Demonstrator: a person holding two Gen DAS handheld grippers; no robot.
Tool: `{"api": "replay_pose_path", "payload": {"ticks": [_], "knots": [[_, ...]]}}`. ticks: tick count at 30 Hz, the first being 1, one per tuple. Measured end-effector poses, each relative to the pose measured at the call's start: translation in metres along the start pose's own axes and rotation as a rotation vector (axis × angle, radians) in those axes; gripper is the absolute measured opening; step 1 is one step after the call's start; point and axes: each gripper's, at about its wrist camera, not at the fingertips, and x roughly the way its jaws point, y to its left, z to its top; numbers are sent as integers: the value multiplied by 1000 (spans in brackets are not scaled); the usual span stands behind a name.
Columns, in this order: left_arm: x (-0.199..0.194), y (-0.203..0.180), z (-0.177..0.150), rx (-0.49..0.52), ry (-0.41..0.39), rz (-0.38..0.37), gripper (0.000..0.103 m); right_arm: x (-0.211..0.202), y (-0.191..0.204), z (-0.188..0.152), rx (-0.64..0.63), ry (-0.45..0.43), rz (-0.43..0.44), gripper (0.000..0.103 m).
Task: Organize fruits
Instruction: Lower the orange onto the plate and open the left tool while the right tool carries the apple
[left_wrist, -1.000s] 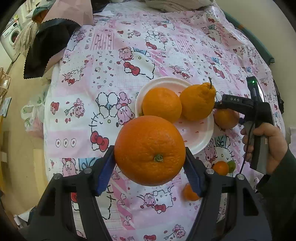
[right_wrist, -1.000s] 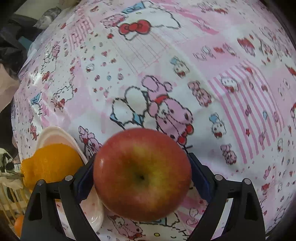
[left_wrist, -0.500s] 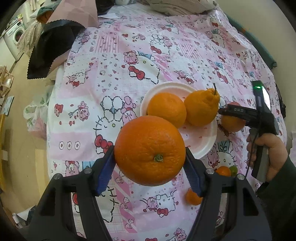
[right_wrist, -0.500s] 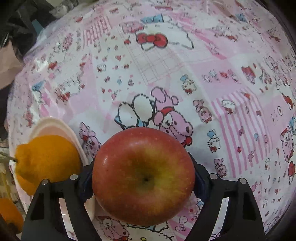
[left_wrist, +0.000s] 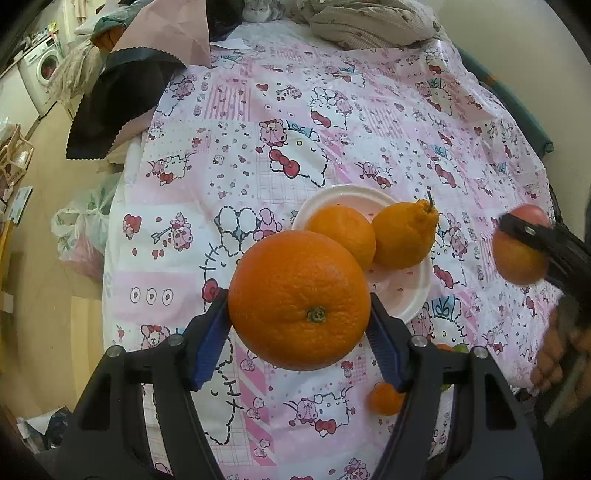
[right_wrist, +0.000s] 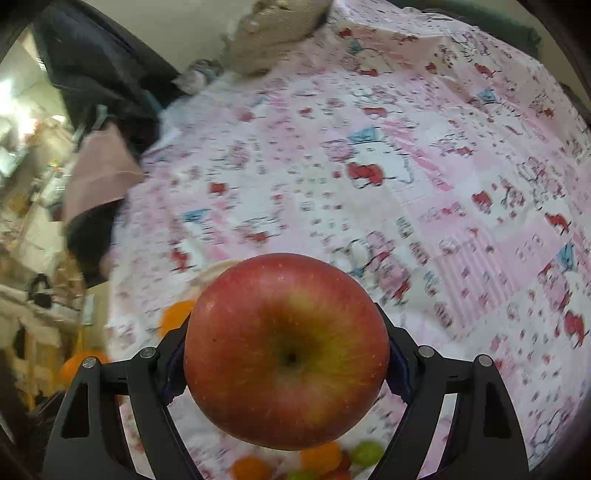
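Observation:
In the left wrist view my left gripper (left_wrist: 299, 325) is shut on a large orange (left_wrist: 299, 299), held above the pink patterned tablecloth. Just beyond it a white plate (left_wrist: 402, 299) carries a smaller orange (left_wrist: 341, 230) and a knobbly stemmed citrus (left_wrist: 404, 234). My right gripper (right_wrist: 286, 354) is shut on a red apple (right_wrist: 286, 350), lifted well above the table. That apple (left_wrist: 521, 247) also shows at the right edge of the left wrist view, clamped in the dark right gripper, with a hand (left_wrist: 561, 350) below it.
Small oranges and green fruits (right_wrist: 325, 459) lie on the cloth near the front edge; one small orange (left_wrist: 384, 398) sits under my left fingers. Clothes and cloths (left_wrist: 122, 92) are heaped at the table's far end. The floor with a plastic bag (left_wrist: 81, 240) lies left.
The right gripper has risen from the cloth beside the plate, carrying the apple up and to the right. The left gripper still holds the large orange in nearly the same place.

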Motion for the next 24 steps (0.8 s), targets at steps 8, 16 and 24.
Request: {"api": "replay_pose_path", "payload": {"ticks": [8, 16, 24], "knots": [[-1, -5, -4, 5, 8, -17, 66, -24, 8, -42, -11, 32, 43, 86], [-1, -11, -4, 30, -5, -4, 66, -3, 25, -50, -70, 79, 58, 86], [7, -2, 44, -18, 12, -18, 66, 9, 33, -46, -66, 105, 65, 86]]}}
